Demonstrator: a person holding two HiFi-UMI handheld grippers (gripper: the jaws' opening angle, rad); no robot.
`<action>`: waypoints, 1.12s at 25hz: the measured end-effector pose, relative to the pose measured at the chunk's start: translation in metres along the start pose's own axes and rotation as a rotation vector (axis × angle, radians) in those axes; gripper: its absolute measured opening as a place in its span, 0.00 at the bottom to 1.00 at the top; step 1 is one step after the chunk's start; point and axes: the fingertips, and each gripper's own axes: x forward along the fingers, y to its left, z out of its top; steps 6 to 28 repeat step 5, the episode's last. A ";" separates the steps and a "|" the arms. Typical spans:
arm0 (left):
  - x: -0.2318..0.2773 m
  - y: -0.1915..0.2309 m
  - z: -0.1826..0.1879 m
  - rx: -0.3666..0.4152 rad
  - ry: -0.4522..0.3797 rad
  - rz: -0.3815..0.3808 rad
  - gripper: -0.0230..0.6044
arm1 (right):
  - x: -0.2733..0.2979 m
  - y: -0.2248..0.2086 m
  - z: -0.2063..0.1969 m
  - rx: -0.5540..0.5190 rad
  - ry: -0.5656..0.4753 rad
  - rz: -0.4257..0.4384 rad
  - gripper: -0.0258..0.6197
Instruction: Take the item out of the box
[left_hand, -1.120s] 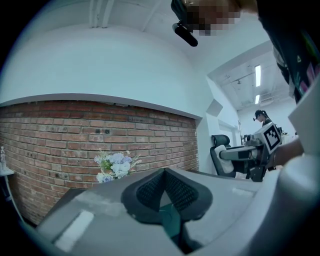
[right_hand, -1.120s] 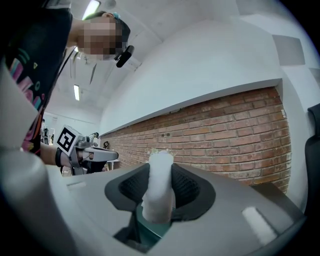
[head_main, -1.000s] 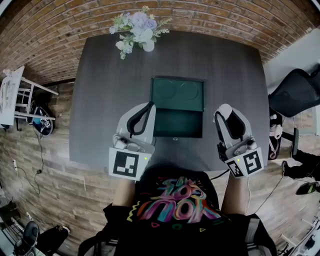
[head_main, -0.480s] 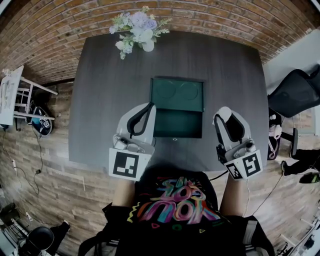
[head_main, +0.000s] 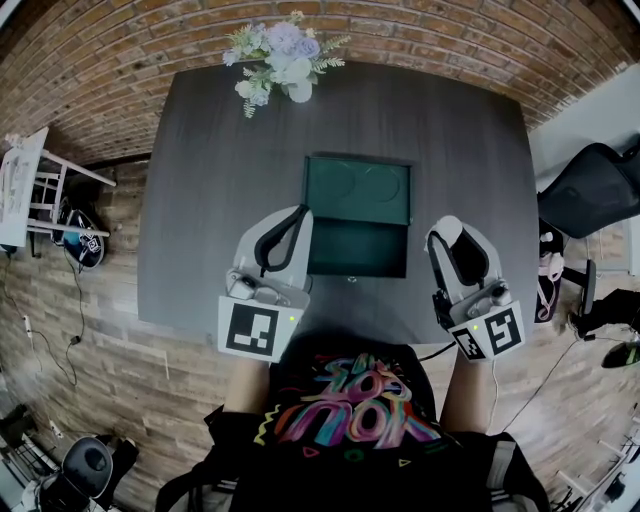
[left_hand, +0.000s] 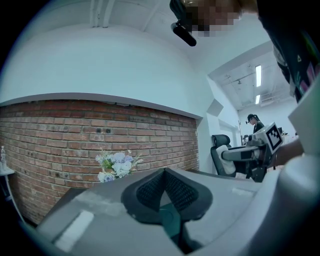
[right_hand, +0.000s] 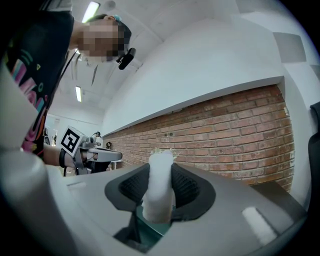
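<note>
**A:** Where's the item sitting at the moment?

**B:** I'm holding the white item (right_hand: 160, 200) in the right gripper (right_hand: 161, 172). Its jaws are pinching it from both sides, and it's standing up between them. It's hanging outside the box (head_main: 357, 250), off to the box's right, above the table (head_main: 200, 200).

**A:** And your other gripper?

**B:** I'm holding the left gripper (left_hand: 164, 171) just beside the box's left edge, jaws pressing together on nothing. The box is lying open between the two grippers, its lid (head_main: 357, 190) folded back on the side toward the flowers (head_main: 275, 65).
</note>
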 end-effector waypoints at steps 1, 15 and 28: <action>0.000 0.000 0.000 0.000 0.000 -0.001 0.04 | 0.001 0.001 0.000 -0.002 0.002 0.002 0.24; 0.000 0.003 -0.001 -0.001 0.002 -0.002 0.04 | 0.002 0.002 -0.003 -0.007 0.010 0.002 0.24; 0.000 0.003 -0.001 -0.001 0.002 -0.002 0.04 | 0.002 0.002 -0.003 -0.007 0.010 0.002 0.24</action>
